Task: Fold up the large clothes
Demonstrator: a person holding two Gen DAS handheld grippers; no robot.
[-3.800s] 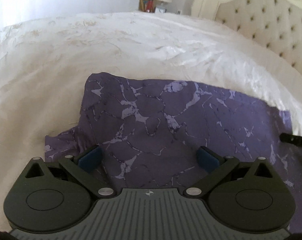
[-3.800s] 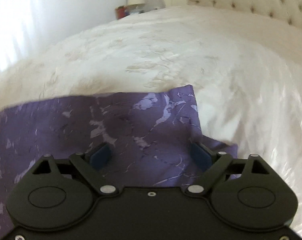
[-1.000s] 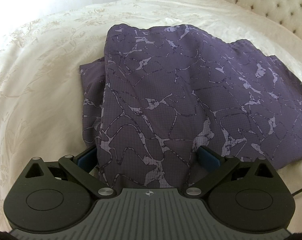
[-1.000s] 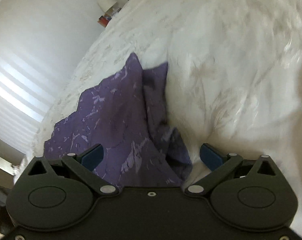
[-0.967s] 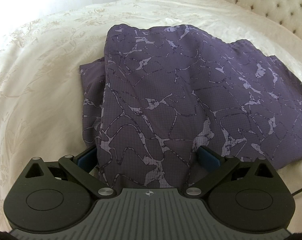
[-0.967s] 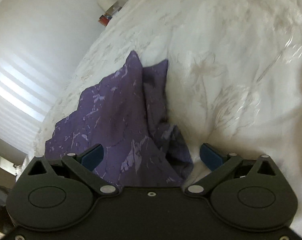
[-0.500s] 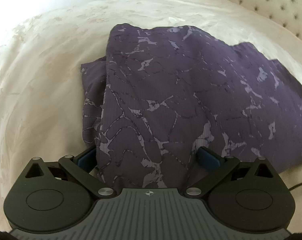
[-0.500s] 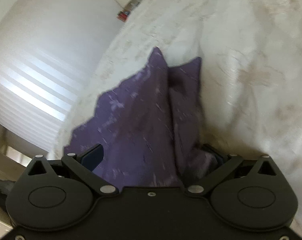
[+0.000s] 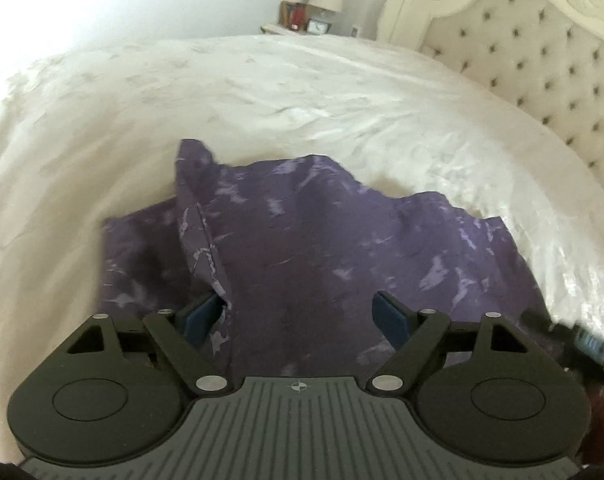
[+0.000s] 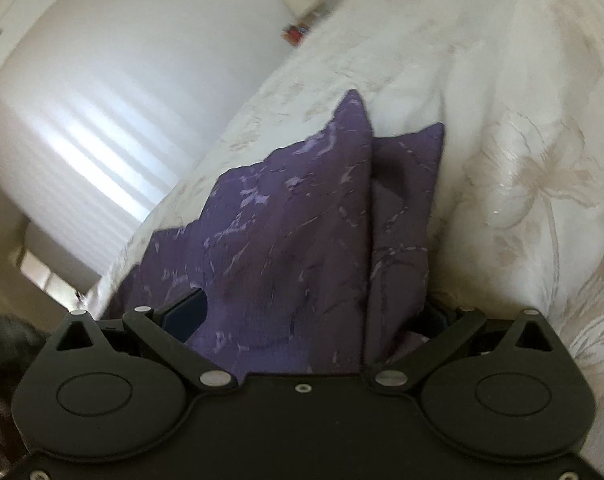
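- The purple cloth [image 9: 341, 248] lies in a bumpy heap on the white bed [image 9: 262, 92], near its edge. It is not flat, and some layers are already doubled over.
- It looks thin, soft and light. It will flop and sag when lifted, and it may slide on the shiny bed cover.
- The left gripper [image 9: 300, 312] has its jaws closing, and cloth sits between them. The pads do not squeeze it yet.
- The right gripper [image 10: 313, 316] has cloth bunched between its jaws too. One pad is hidden under the cloth, so I cannot tell if it grips.
- Best place to hold, I think: the near edge, one gripper by each corner, so the cloth hangs straight.
- Pinch all the layers together, or one may slip out.
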